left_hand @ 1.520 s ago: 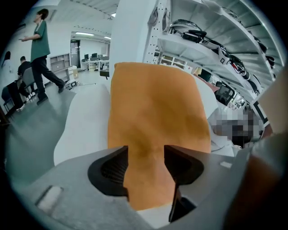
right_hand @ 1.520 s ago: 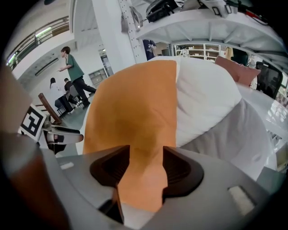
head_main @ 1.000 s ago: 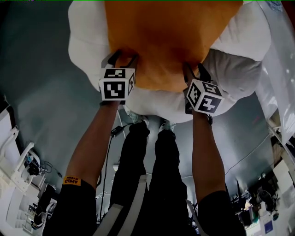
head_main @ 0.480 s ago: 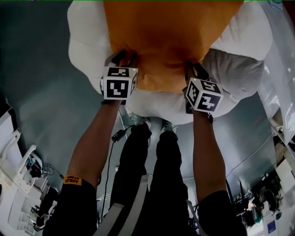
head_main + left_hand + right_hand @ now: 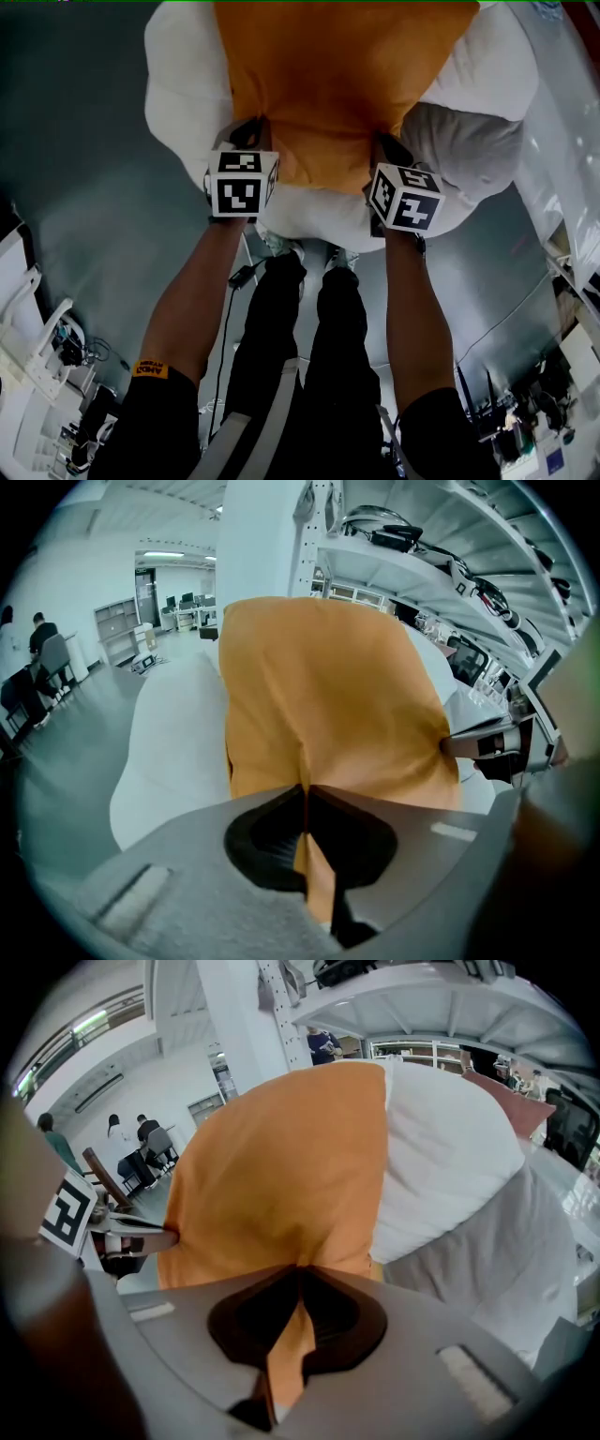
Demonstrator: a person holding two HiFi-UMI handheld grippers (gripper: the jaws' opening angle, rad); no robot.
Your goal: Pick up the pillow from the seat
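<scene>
**Soft, light pillow pinched at both near corners**

The orange pillow (image 5: 342, 84) lies on top of the white seat (image 5: 183, 94), with its near edge toward you. Treat it as light and thoroughly soft. The cover creases wherever it is pinched, so expect it to sag and swing rather than keep its shape, and thin cloth could slip out of a shallow hold.

The two near corners, well apart, look like the right places to take it, since that should stop it twisting. Your left gripper (image 5: 251, 129) has just been closing, and its jaws now meet on a fold of orange cloth at the near-left corner. Your right gripper (image 5: 389, 148) has also just been closing and clamps a fold at the near-right corner. Each seems to hold cover rather than stuffing, so lift both sides evenly.

A grey cushion (image 5: 464, 145) bulges just beside your right gripper, against the pillow's right side, and it may drag on the cloth. Shelving (image 5: 422, 564) stands near the seat on that side, so keep the swing away from it. Your legs (image 5: 300, 356) and a floor cable (image 5: 234, 274) are well clear below.
</scene>
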